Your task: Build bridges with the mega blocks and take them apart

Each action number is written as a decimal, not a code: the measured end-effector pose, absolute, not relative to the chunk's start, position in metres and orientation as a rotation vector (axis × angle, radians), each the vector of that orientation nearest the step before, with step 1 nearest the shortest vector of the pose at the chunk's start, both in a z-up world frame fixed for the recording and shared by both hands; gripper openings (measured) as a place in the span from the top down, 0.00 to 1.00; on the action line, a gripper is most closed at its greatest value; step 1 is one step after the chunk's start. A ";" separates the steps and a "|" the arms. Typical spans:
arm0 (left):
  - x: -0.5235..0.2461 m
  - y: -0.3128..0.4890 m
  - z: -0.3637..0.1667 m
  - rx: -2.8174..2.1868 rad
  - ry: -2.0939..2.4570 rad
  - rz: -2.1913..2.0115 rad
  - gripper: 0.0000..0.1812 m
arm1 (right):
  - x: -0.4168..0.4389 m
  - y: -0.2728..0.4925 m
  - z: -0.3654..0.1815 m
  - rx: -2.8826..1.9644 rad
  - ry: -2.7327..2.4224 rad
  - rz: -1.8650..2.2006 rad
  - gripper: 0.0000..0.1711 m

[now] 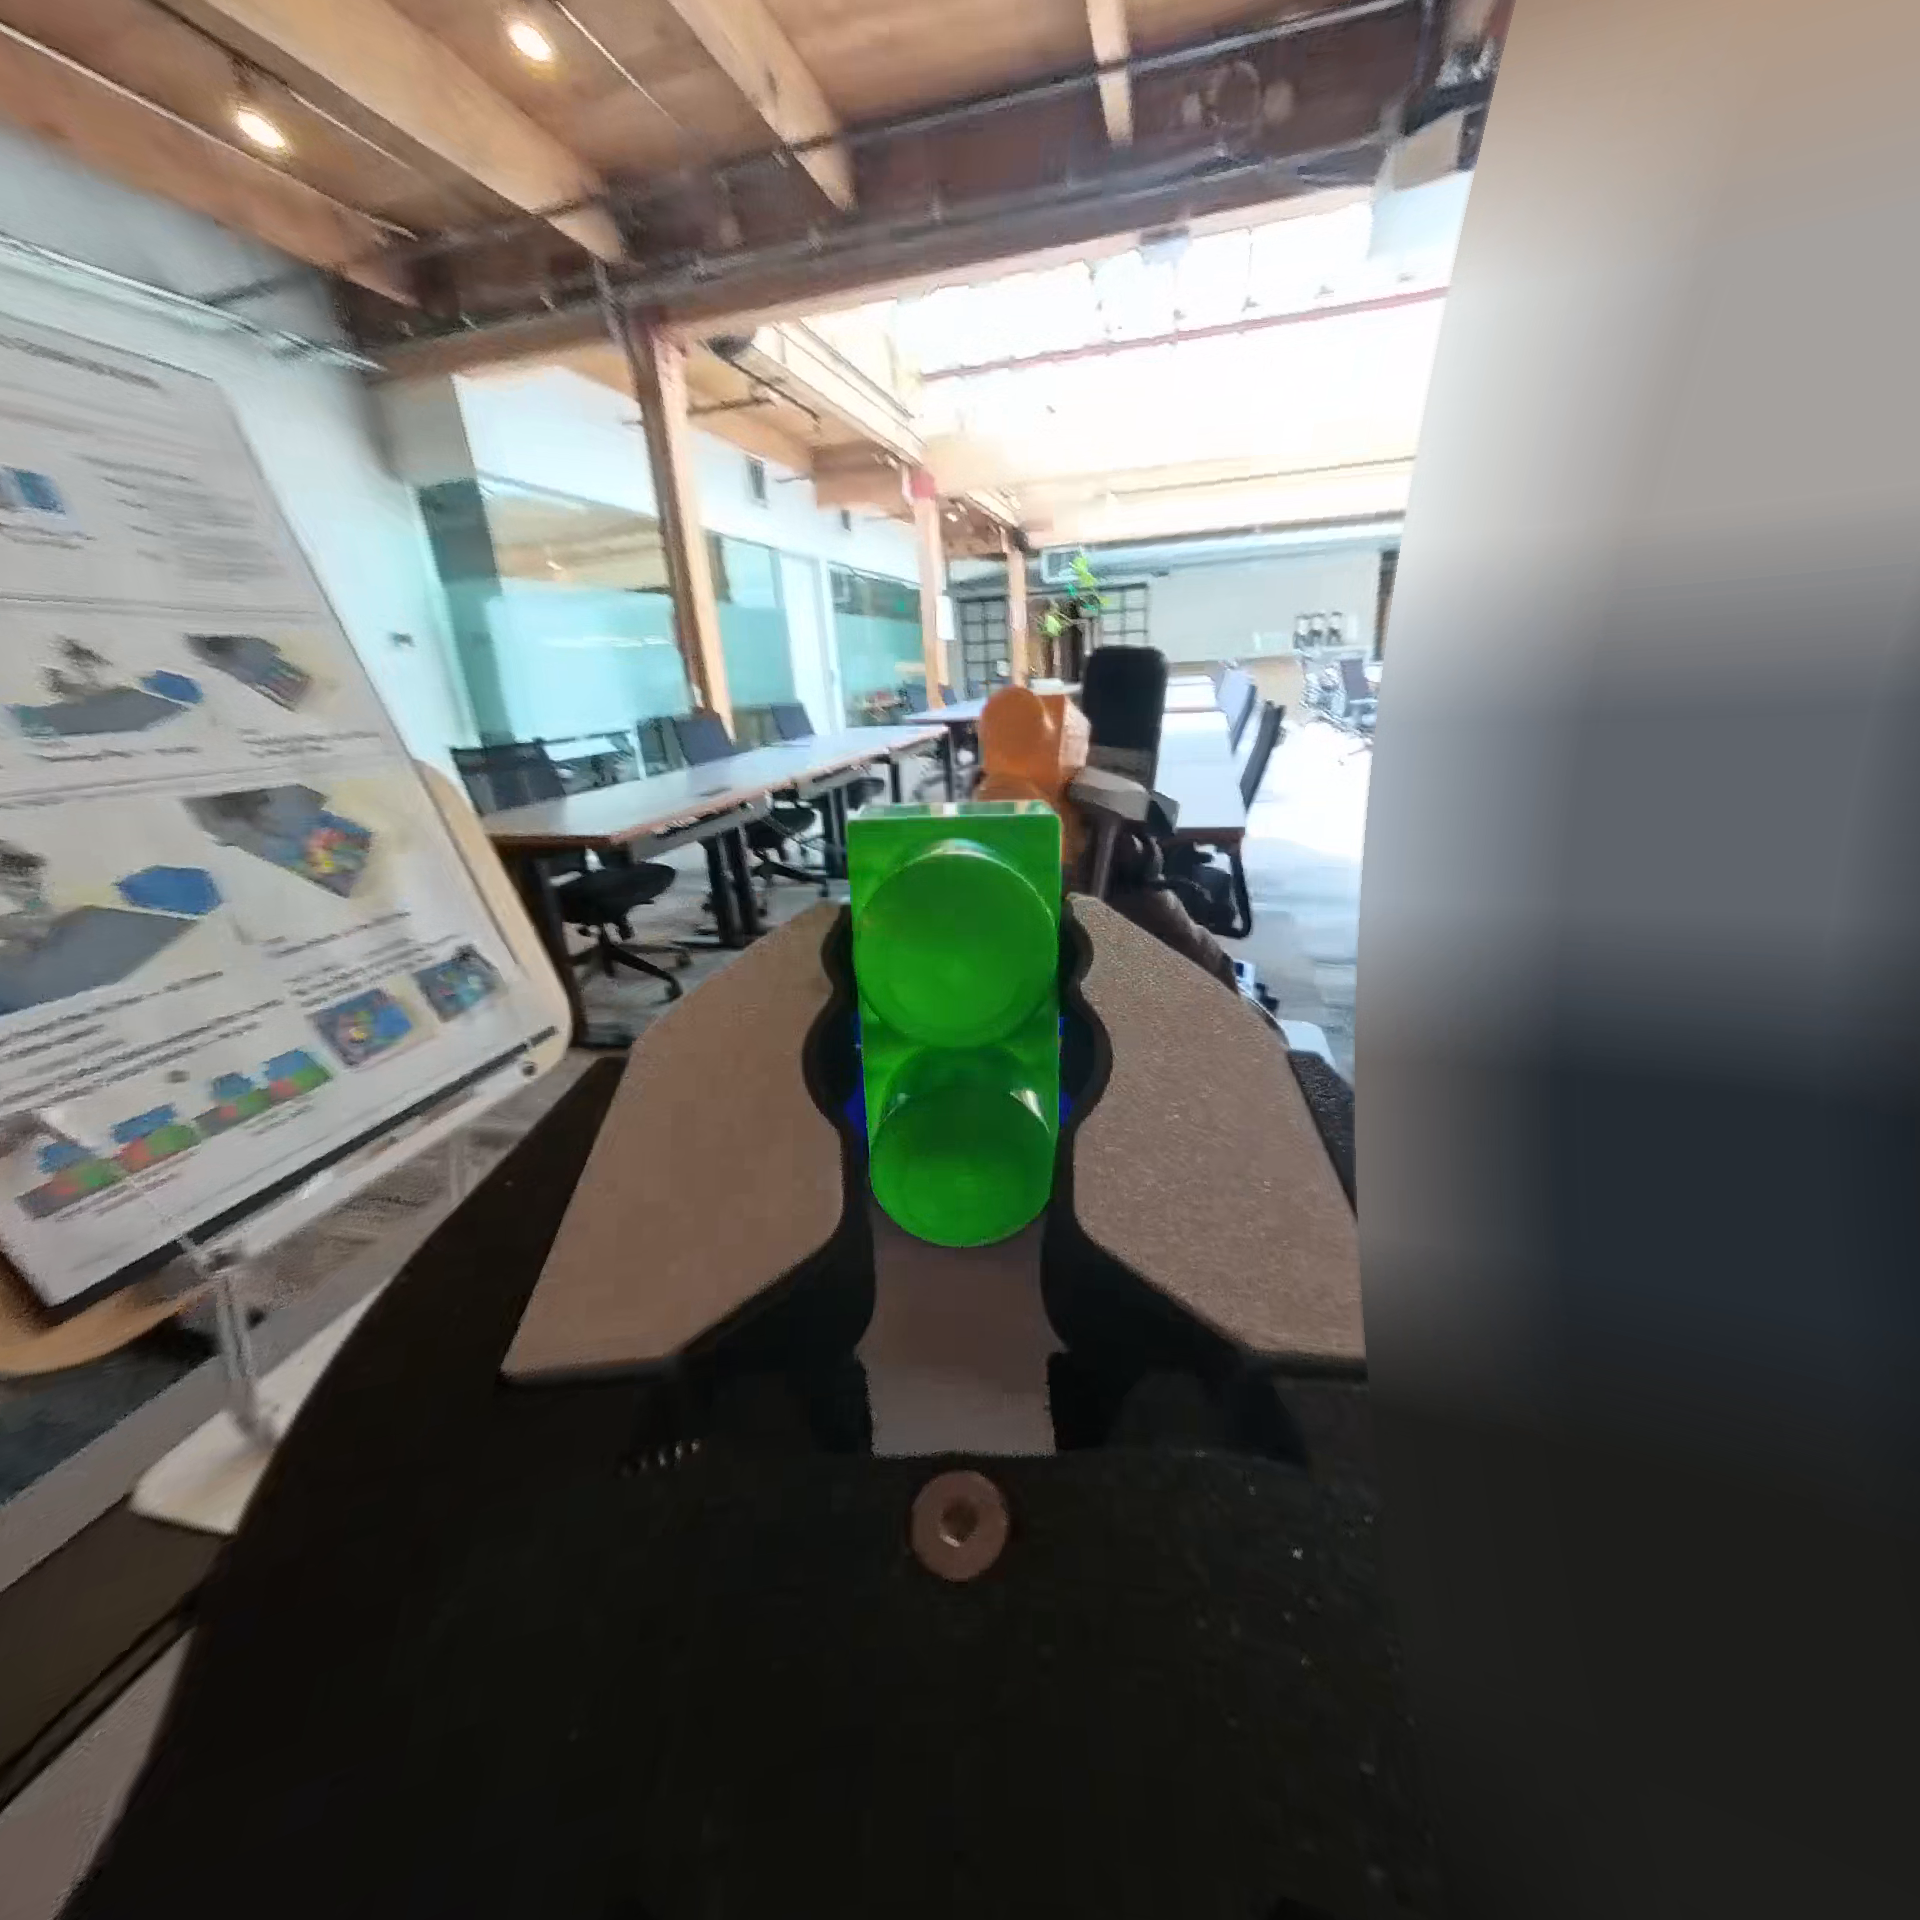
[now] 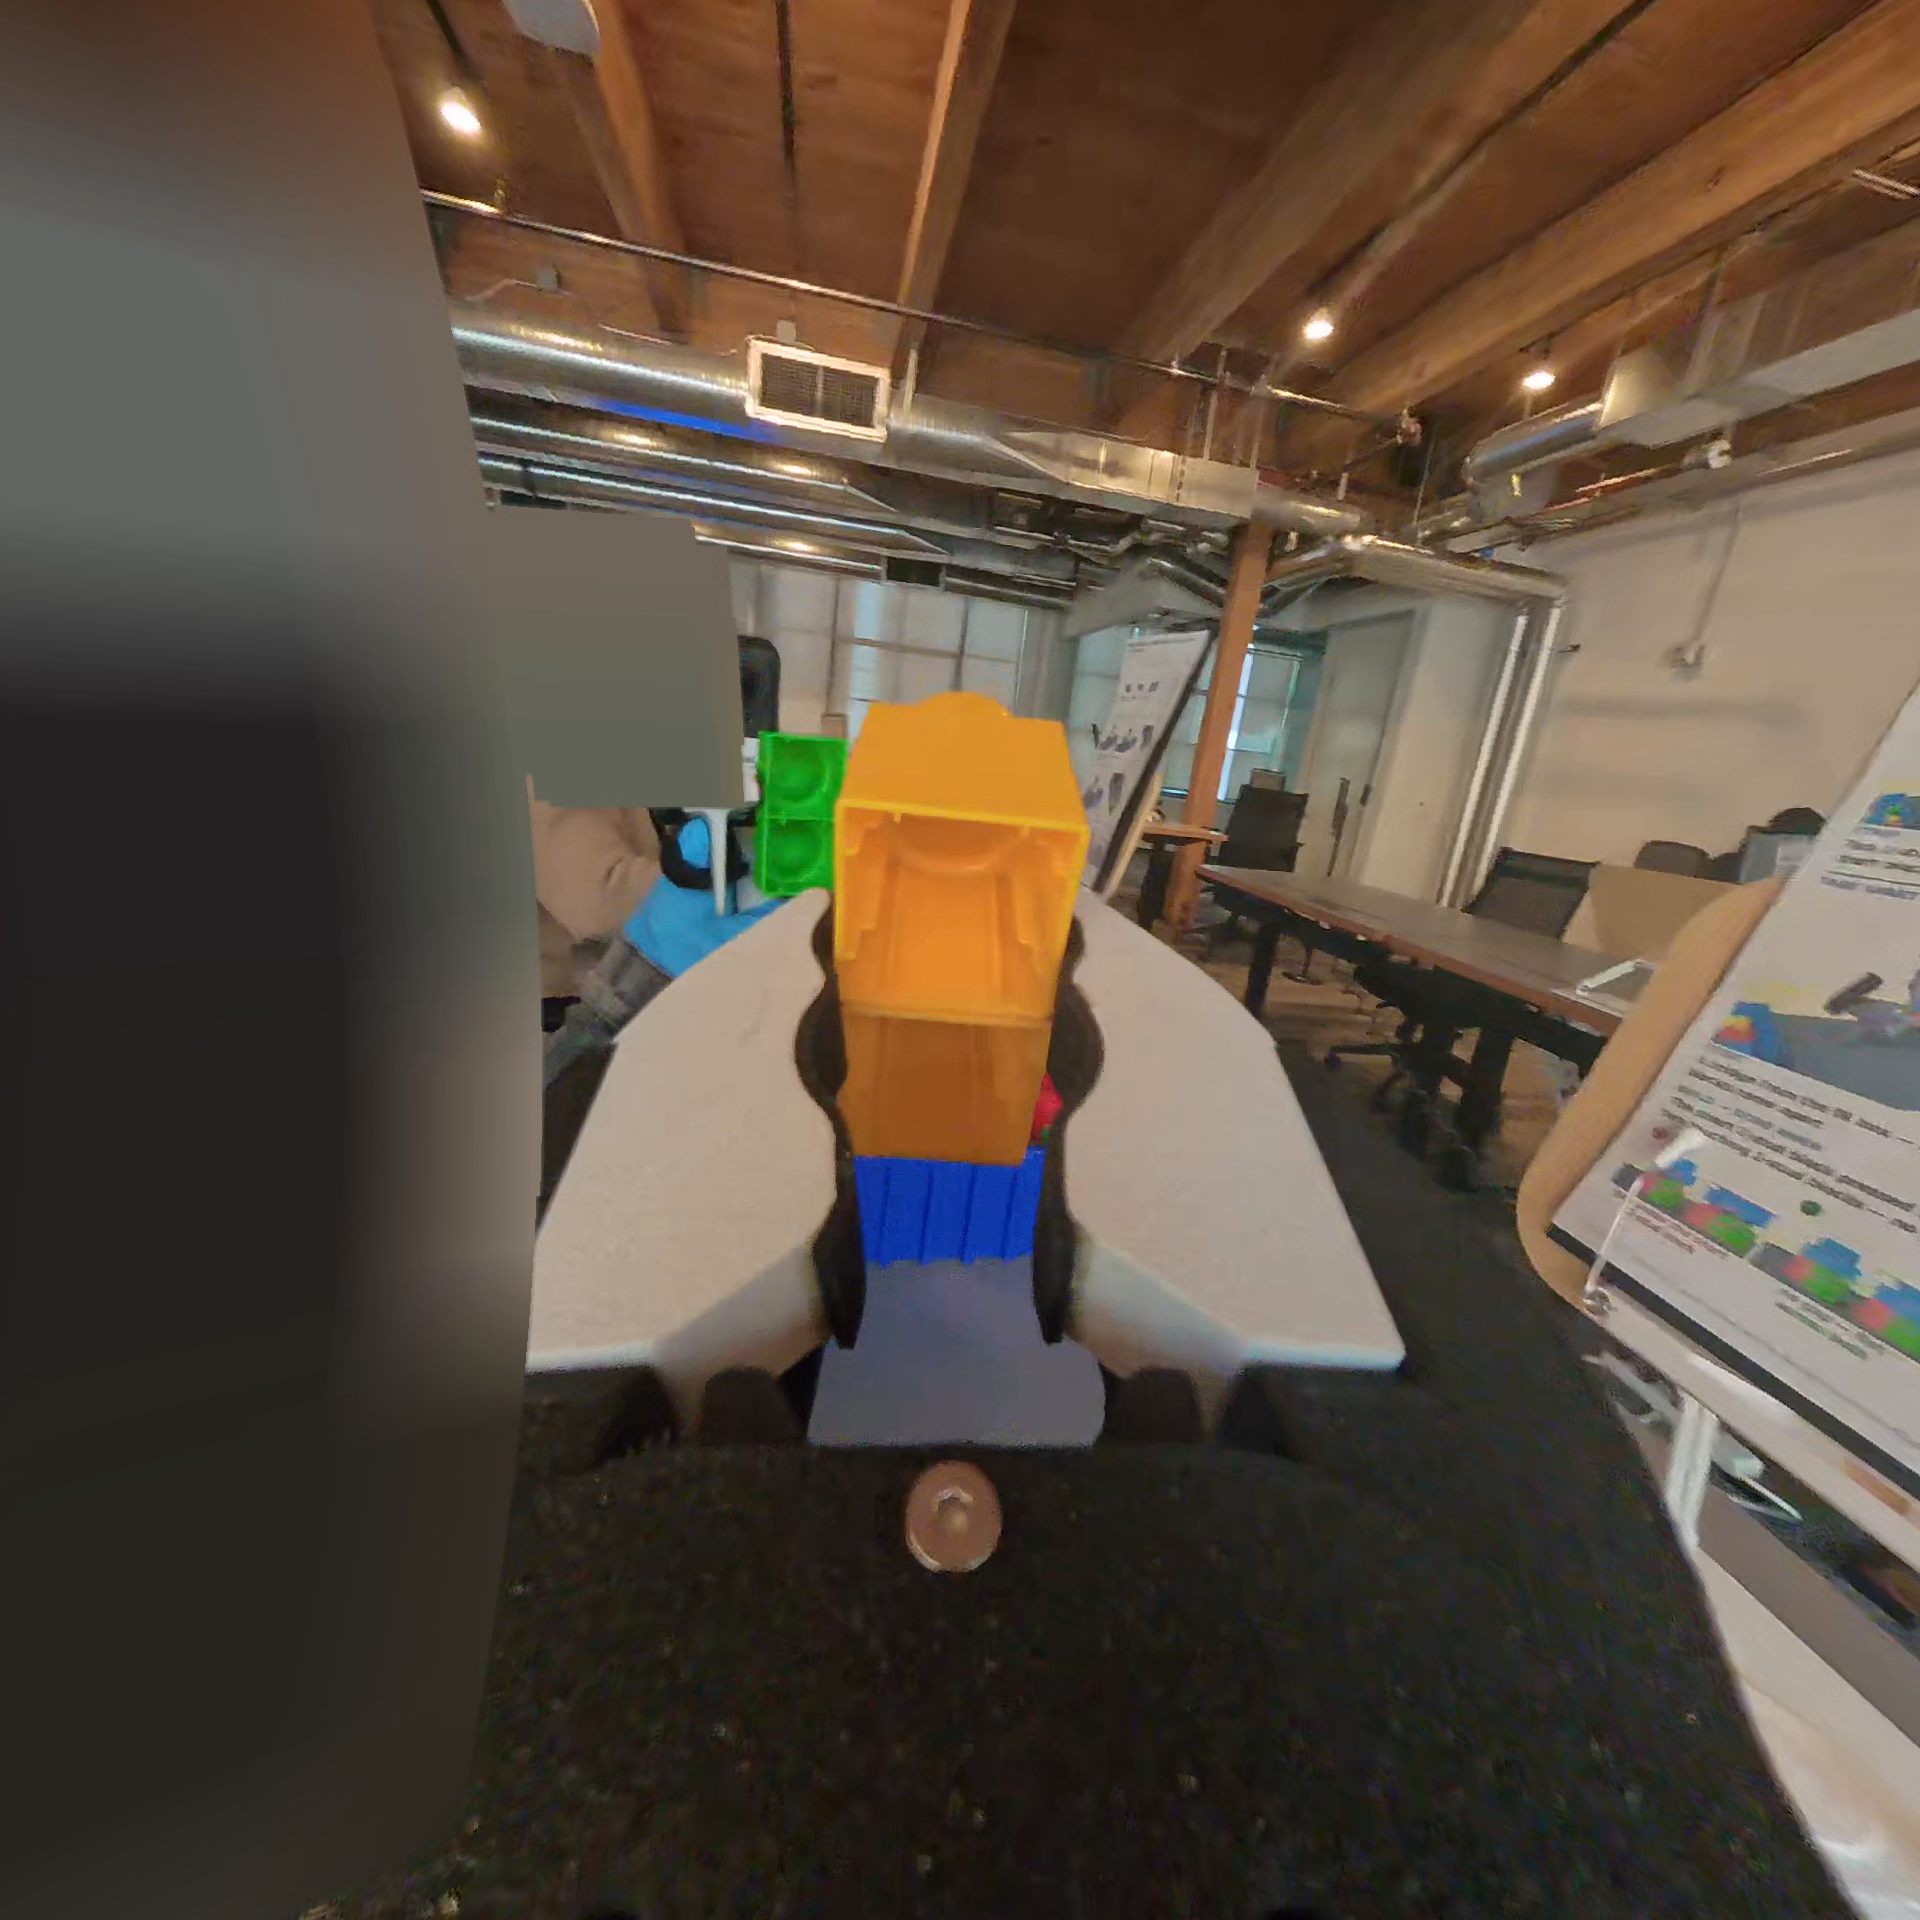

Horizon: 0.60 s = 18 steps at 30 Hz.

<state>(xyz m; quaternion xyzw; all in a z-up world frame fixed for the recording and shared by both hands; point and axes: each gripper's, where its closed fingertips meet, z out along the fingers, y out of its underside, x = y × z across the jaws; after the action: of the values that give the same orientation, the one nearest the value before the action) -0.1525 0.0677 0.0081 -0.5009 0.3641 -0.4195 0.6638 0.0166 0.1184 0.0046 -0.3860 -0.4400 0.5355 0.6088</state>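
Both tongs are raised off the counter and aimed across an open office of desks and chairs. The left tongs (image 1: 956, 1039) pinch a green block (image 1: 954, 997) between their grey fingers (image 1: 717, 1122), its two round studs turned toward the camera; a sliver of blue shows at the block's sides, too little to tell what it belongs to. Beyond it, the far end of an orange block (image 1: 1023, 743) is in sight. The right tongs (image 2: 951, 1091) are pressed onto a stack: an orange block (image 2: 956, 904) with its hollow underside facing the camera, a blue block (image 2: 951, 1210) below it nearer the wrist, and a scrap of red (image 2: 1047, 1107) at the stack's right side. Just left of the orange block the green block (image 2: 795, 831) shows again, held by the other tongs. A stand with a picture sheet (image 1: 208, 831) stands at the left in the left wrist view and at the right (image 2: 1766, 1091) in the right wrist view.
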 end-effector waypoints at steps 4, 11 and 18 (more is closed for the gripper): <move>-0.136 0.079 0.003 -1.160 0.835 -0.994 0.80 | 0.027 0.120 0.006 -0.921 -0.993 1.163 0.79; -0.145 0.084 0.002 -1.173 0.797 -0.972 0.80 | 0.064 0.129 0.014 -0.939 -0.883 1.044 0.79; -0.148 0.085 0.000 -1.182 0.798 -0.930 0.81 | 0.107 0.141 0.017 -0.977 -0.748 0.912 0.79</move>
<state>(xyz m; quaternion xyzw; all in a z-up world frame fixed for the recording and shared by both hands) -0.1480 0.0854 -0.0001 -0.5221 0.3524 -0.4109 0.6591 0.1072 0.1413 0.0169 -0.4421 -0.3386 0.4127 0.7208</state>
